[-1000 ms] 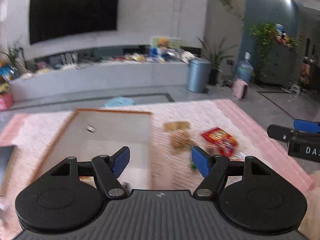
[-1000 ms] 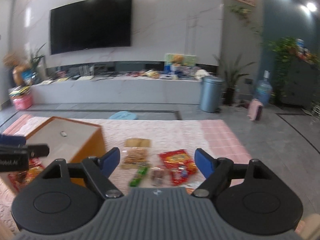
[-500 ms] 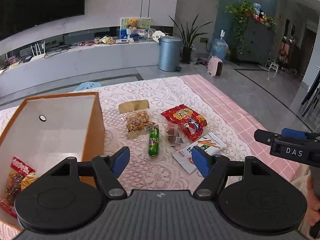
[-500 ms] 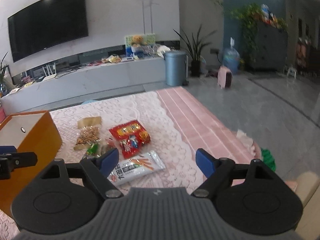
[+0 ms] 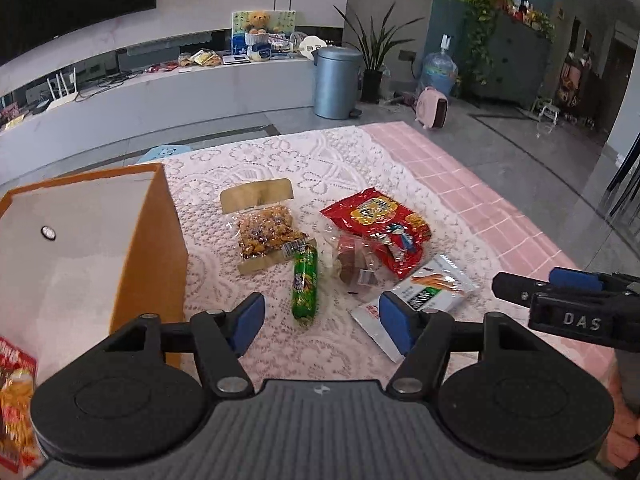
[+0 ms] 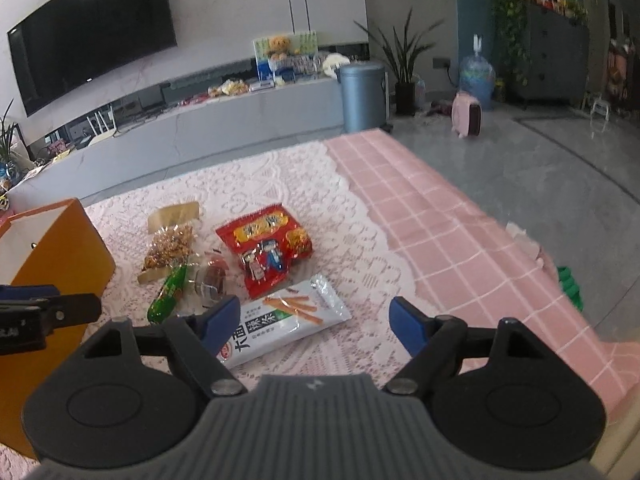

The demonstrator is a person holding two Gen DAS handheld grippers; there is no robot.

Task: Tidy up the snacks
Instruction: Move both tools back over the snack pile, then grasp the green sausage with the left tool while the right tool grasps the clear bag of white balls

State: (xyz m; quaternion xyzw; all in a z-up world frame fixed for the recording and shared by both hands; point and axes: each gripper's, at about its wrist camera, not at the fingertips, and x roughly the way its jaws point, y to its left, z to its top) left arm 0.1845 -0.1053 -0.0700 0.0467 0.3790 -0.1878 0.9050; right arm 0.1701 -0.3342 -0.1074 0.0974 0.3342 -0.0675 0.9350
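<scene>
**Snacks spread on the lace cloth beside an orange box**

The left gripper (image 5: 322, 326) hangs over the white lace tablecloth (image 5: 280, 160), its jaws closing with nothing between them. The right gripper (image 6: 314, 320) stands spread and empty above the near end of a white and green flat packet printed with orange sticks (image 6: 286, 318). Just beyond lie a slim green sausage-shaped pack (image 5: 305, 286) and a small clear wrapper holding brown pieces (image 5: 354, 266). Past them rest a glossy red crinkled bag with cartoon figures (image 5: 380, 230) and a clear bag of golden-brown nuggets with a tan paper header (image 5: 264, 228). To the left stands the open orange cardboard box with a white inside (image 5: 154, 248), a red packet (image 5: 16, 400) in its near corner.
</scene>
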